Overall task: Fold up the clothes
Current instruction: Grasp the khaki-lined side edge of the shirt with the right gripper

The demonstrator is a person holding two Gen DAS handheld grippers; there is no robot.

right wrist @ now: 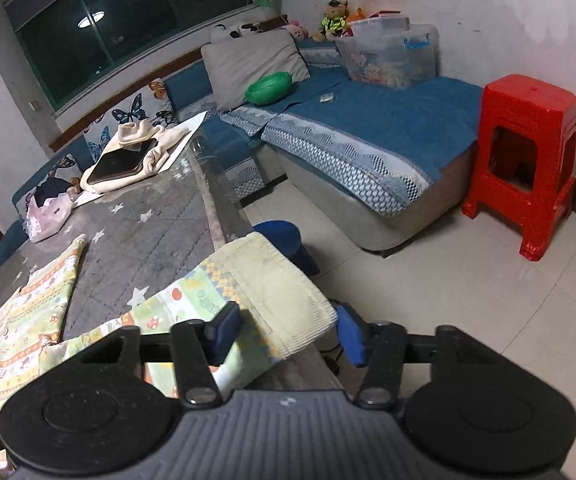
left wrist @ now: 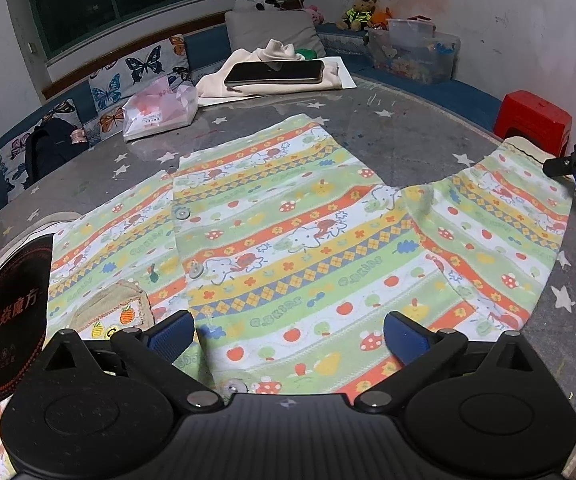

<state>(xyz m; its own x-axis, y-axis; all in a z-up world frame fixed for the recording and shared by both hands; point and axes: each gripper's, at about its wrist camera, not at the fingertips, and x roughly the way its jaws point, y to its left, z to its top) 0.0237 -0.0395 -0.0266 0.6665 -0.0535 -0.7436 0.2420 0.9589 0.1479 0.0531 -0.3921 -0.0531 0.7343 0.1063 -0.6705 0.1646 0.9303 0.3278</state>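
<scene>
Left wrist view: a soft striped cotton child's top with fruit and elephant prints (left wrist: 288,240) lies flat on the grey star-patterned table (left wrist: 387,120). The left gripper (left wrist: 286,336) hovers spread above it. The right gripper (right wrist: 288,332) gapes around the ribbed cream cuff (right wrist: 288,296). Behind, a black phone (left wrist: 276,72) rests on cream cloth (left wrist: 248,88).

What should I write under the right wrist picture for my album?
Open right gripper around the ribbed cuff of a patterned shirt at the table's edge.
</scene>
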